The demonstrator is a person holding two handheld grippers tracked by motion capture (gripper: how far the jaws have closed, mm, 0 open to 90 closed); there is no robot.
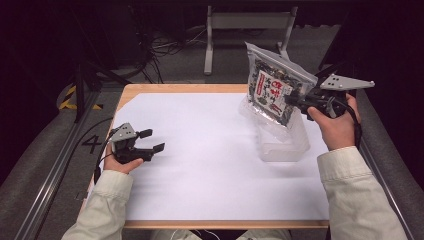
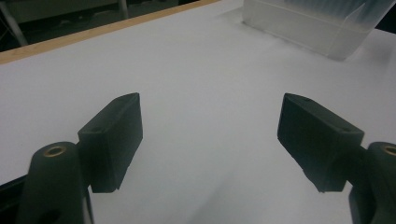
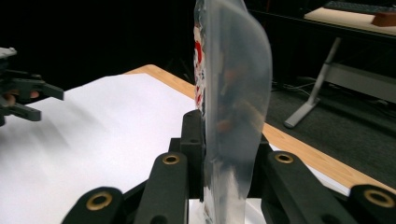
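Snack packet (image 1: 272, 90) is up in the air, pinched by the right gripper (image 1: 295, 101) at its lower right edge, hanging tilted above the clear plastic tub (image 1: 282, 142) that sits on the white sheet (image 1: 200, 165) at the right side of the table (image 1: 150, 89). Judging by that, the packet is either just lifted out of the tub or on its way in; I can't tell which, but it is not resting in the tub or on the sheet now, so the set-down is what's left. In the right gripper view the jaws are clamped tight on the packet (image 3: 233, 93), which stands edge-on and upright between them, clear film with red print showing. Right hand (image 1: 336, 125) is raised over the table's right edge, gripper pointing left and inward, grey plate on top, sleeve coming from bottom right. Left gripper (image 1: 150, 141) rests low on the sheet near the left edge, jaws wide apart with nothing between them; left gripper view confirms bare sheet between the pads (image 2: 116, 135), tub (image 2: 322, 23) far off at top right. Left hand (image 1: 120, 162) idle, well apart from packet and tub
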